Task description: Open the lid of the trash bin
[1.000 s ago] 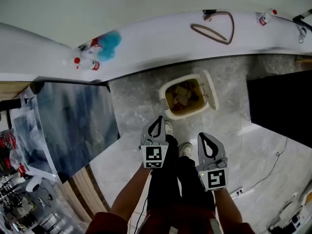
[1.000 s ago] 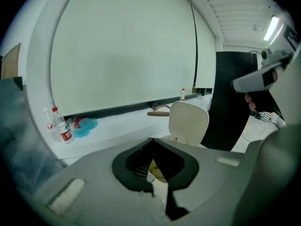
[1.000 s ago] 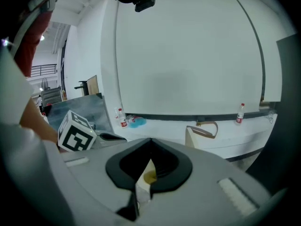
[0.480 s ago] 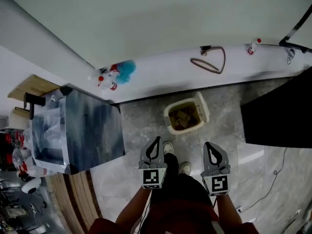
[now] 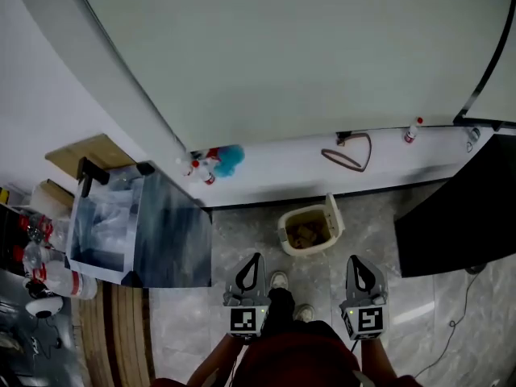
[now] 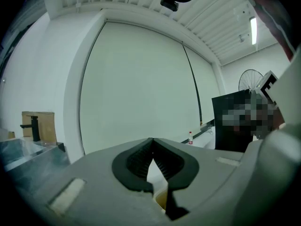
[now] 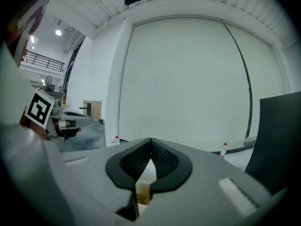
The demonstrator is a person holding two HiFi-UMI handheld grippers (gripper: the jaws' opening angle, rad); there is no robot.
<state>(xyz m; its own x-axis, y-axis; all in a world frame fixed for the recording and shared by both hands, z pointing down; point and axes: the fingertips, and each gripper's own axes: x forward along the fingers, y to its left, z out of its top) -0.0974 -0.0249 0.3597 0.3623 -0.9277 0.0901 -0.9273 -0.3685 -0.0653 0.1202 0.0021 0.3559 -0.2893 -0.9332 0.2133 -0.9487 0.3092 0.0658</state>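
The cream trash bin (image 5: 307,232) stands on the grey floor by the white wall ledge. Its lid (image 5: 334,214) is raised on the right side, and brown rubbish shows inside. My left gripper (image 5: 251,272) and right gripper (image 5: 359,274) hover side by side, nearer to me than the bin and apart from it. Both are shut with nothing held. In the left gripper view the shut left gripper (image 6: 152,142) points at the wall, with a sliver of the bin (image 6: 160,199) below its pads. The right gripper (image 7: 151,141) looks the same, with the bin (image 7: 142,195) beneath.
A grey cabinet (image 5: 143,234) stands to the left and a black panel (image 5: 448,226) to the right of the bin. On the white ledge (image 5: 274,180) lie spray bottles (image 5: 201,168), a blue duster (image 5: 230,159) and a brown cable loop (image 5: 350,154). My shoes (image 5: 279,280) are between the grippers.
The head view has tilted up, so the bin looks smaller and farther. Both grippers stayed shut and sank lower in the frame. The lid stays raised.
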